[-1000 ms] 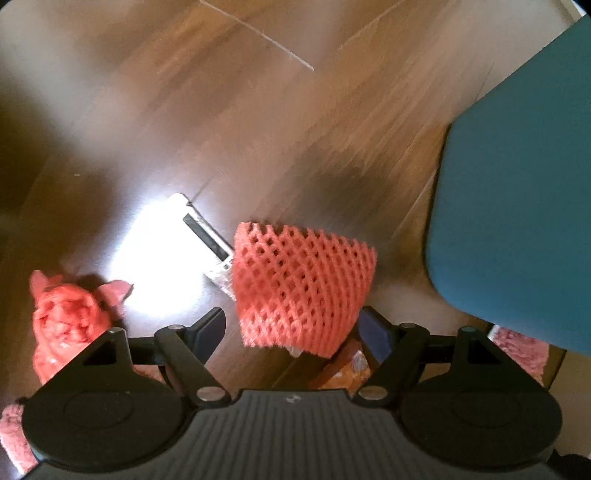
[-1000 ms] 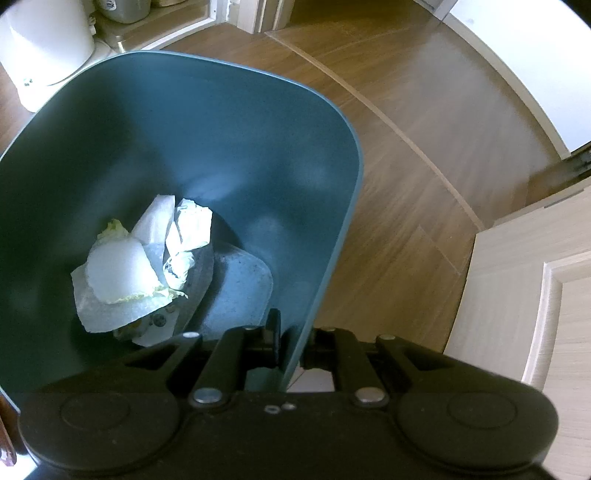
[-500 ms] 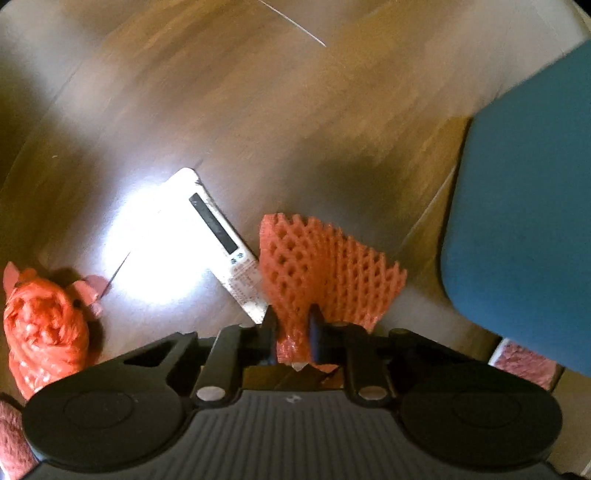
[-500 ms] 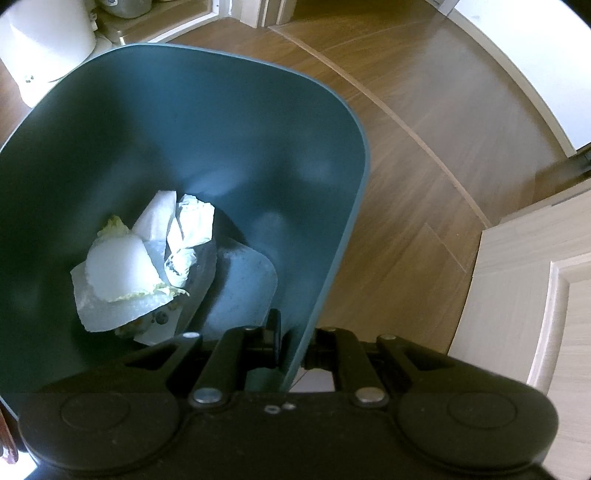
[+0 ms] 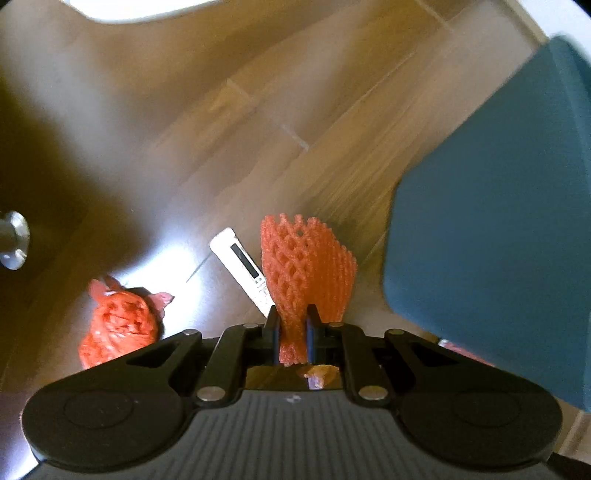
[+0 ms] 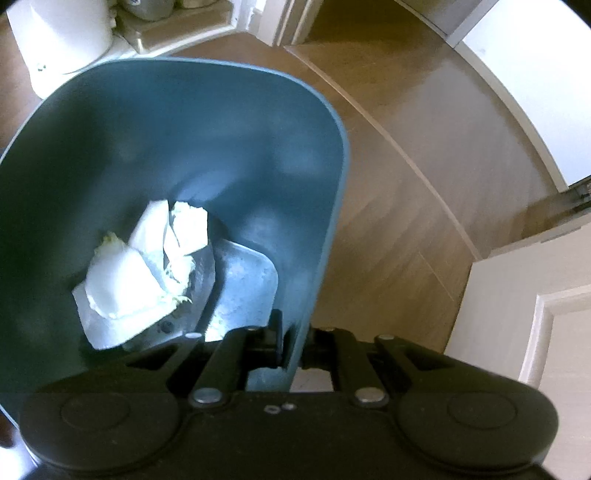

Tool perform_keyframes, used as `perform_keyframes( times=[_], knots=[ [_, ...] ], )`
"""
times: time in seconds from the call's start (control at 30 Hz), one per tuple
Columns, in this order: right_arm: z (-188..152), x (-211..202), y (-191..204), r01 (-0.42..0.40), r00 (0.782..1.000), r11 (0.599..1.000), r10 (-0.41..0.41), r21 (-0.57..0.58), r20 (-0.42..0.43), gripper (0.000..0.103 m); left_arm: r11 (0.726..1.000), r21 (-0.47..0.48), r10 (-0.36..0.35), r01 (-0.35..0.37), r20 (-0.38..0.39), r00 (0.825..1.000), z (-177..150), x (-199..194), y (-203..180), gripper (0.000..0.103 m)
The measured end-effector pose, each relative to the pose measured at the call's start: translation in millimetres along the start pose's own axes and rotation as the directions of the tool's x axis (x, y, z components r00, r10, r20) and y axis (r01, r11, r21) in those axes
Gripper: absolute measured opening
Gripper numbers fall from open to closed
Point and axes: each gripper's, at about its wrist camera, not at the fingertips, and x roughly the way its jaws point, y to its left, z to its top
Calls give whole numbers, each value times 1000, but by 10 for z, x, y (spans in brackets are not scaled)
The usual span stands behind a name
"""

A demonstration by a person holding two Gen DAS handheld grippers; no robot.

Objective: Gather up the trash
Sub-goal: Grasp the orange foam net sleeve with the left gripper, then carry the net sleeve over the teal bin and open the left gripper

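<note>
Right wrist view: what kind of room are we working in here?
Probably a room in a home, perhaps by a kitchen or hallway: wood plank floor, white door frame, pale panelled cabinet door, and a white bin beside a low shelf.

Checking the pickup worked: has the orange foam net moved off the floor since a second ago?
Yes. The foam net, pinched in the left gripper, has lifted up, away from the white remote lying on the floor.

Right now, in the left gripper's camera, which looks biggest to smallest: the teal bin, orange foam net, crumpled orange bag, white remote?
1. Teal bin.
2. Orange foam net and crumpled orange bag: similar, and the net is nearer, so unranked.
3. White remote, partly hidden.
</note>
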Motion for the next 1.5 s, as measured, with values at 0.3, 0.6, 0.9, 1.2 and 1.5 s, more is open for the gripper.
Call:
perform_keyframes(
  times=[0.3,0.6,0.9,1.2,1.5],
  knots=[
    [-20,-161,265,74,995,992,-65,-106,81,6,995,57,-86,79,142,986,-23,-950,-175,12],
    [-54,-277,427,93,988,977,-66,-194,141,6,981,124,-177,152,225,958,-29,-1557,-434,12],
    [-72,-311,327,67,988,977,-37,-202,152,4,970,153,-208,187,135,969,191,-1147,-816,12],
    [37,-314,379,57,990,983,-33,-176,139,4,963,189,-205,191,54,977,277,-732,-1177,12],
    [33,-302,399,48,990,981,-21,-188,141,4,964,197,-183,179,1,983,251,-507,-1284,18]
  ],
)
